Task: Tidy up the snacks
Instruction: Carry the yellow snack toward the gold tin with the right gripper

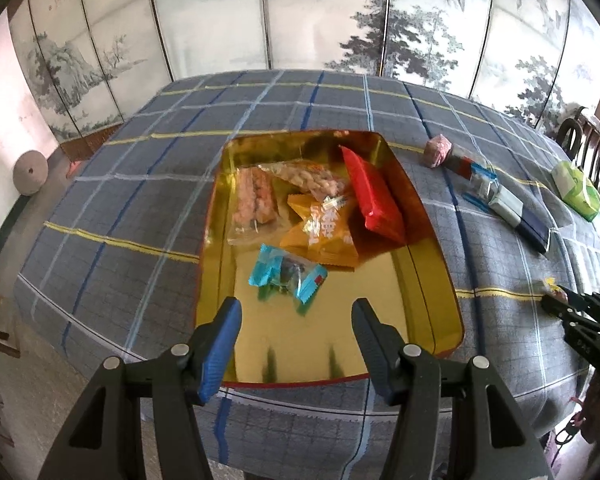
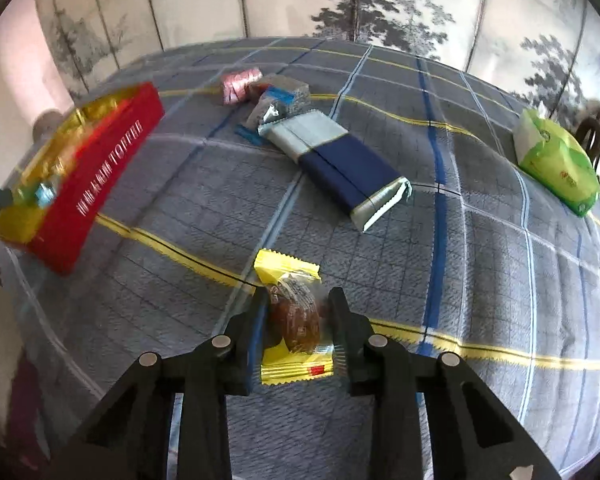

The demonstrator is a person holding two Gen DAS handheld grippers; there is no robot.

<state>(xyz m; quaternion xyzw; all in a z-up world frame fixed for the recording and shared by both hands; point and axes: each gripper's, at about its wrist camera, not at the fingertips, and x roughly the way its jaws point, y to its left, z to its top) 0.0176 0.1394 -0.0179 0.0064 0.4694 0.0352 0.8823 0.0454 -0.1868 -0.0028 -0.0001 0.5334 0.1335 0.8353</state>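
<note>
Your right hand-held gripper point(image 2: 298, 320) is clamped on a yellow-wrapped brown snack packet point(image 2: 294, 316), right of the gold-lined red rectangular tin point(image 1: 428, 216) on the plaid-covered bench point(image 1: 140, 208). Your left hand-held gripper point(image 1: 296, 320) hangs half-spread and empty over that tin's near end.

A: Tin point(image 1: 432, 216)?
B: Gold inside, red outside, white lettering.
A: Tablecloth point(image 2: 180, 184)?
B: Grey, checked in blue, white, yellow.
A: Held snack point(image 2: 294, 312)?
B: Yellow wrapper, brown piece behind clear window.
</note>
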